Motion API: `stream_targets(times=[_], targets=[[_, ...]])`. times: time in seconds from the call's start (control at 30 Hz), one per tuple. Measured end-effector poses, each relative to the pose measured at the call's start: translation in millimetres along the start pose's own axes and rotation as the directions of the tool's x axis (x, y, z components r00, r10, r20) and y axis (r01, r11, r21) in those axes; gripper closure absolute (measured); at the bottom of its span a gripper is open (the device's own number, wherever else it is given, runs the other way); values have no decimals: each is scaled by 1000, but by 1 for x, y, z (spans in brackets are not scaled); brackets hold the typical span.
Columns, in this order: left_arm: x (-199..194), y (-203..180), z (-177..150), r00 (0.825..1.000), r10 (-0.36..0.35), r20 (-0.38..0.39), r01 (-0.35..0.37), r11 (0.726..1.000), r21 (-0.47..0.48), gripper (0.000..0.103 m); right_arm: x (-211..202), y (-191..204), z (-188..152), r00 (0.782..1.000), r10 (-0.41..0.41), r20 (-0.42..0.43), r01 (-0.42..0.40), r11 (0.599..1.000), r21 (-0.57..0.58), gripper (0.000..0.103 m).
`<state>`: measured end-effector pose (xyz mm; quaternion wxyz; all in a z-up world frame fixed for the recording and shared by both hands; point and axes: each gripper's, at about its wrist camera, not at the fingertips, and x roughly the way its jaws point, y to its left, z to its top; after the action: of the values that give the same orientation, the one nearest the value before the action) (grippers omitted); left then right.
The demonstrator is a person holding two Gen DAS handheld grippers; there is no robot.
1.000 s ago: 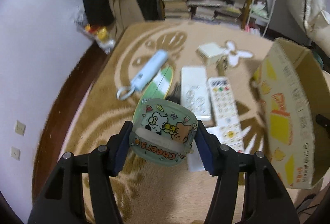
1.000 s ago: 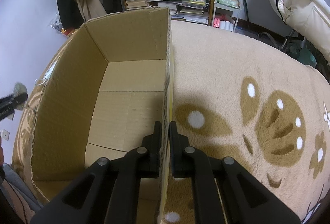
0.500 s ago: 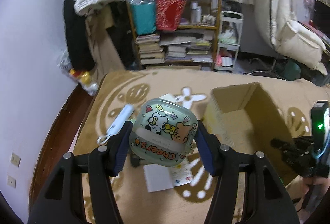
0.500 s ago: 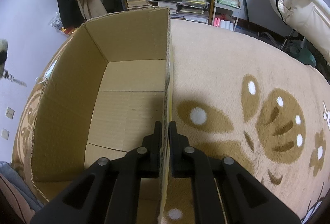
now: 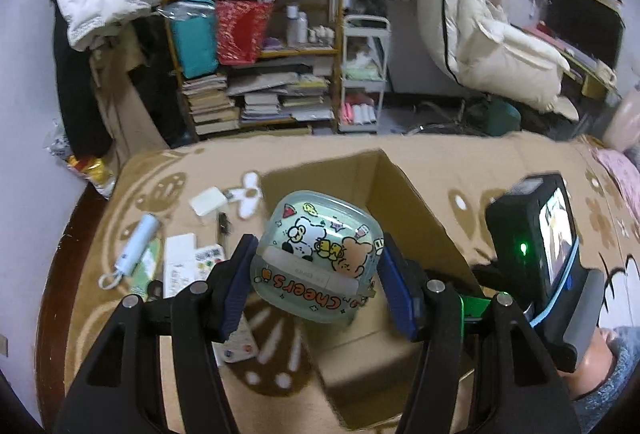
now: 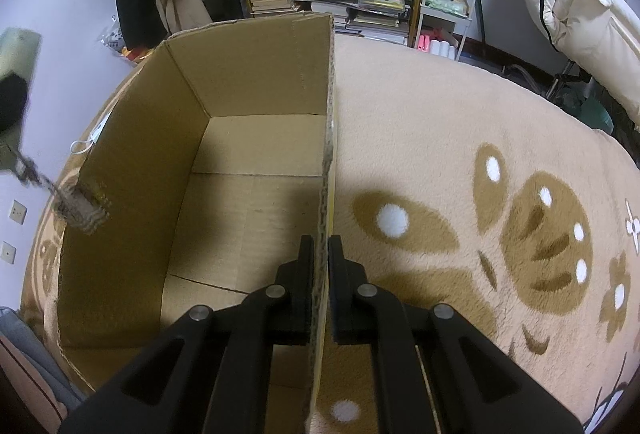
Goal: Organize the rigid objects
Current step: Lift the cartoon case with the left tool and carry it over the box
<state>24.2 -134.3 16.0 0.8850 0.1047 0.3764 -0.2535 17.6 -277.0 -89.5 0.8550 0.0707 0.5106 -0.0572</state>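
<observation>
My left gripper (image 5: 316,282) is shut on a pale green cartoon-printed container (image 5: 318,258) marked "Cheers" and holds it in the air above the near left part of the open cardboard box (image 5: 404,194). My right gripper (image 6: 321,254) is shut on the right wall of the cardboard box (image 6: 326,138), whose inside shows nothing in it. The green container shows blurred at the far left edge of the right wrist view (image 6: 18,50), with a keychain (image 6: 76,202) hanging from it over the box's left wall.
On the carpet left of the box lie a blue-white stick device (image 5: 134,250), white remotes (image 5: 180,262), a white square box (image 5: 208,200) and a leaflet (image 5: 236,350). A bookshelf (image 5: 260,74) and a white cart (image 5: 362,74) stand behind. The right gripper's camera unit (image 5: 536,238) shows at right.
My left gripper has lifted the green container off the carpet and swung it right, from over the remotes to above the box. The right gripper keeps its hold on the box wall.
</observation>
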Motion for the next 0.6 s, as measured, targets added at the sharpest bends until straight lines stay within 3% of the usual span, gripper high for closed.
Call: stream_targets(times=[0.33, 0.6], targets=[[40, -13, -20, 990, 49, -133, -42, 998, 56, 44, 1, 1, -1, 1000, 4, 0, -4, 1000, 3, 95], [38, -13, -23, 990, 47, -135, -39, 997, 62, 43, 2, 3, -3, 1000, 6, -1, -6, 1000, -2, 95]])
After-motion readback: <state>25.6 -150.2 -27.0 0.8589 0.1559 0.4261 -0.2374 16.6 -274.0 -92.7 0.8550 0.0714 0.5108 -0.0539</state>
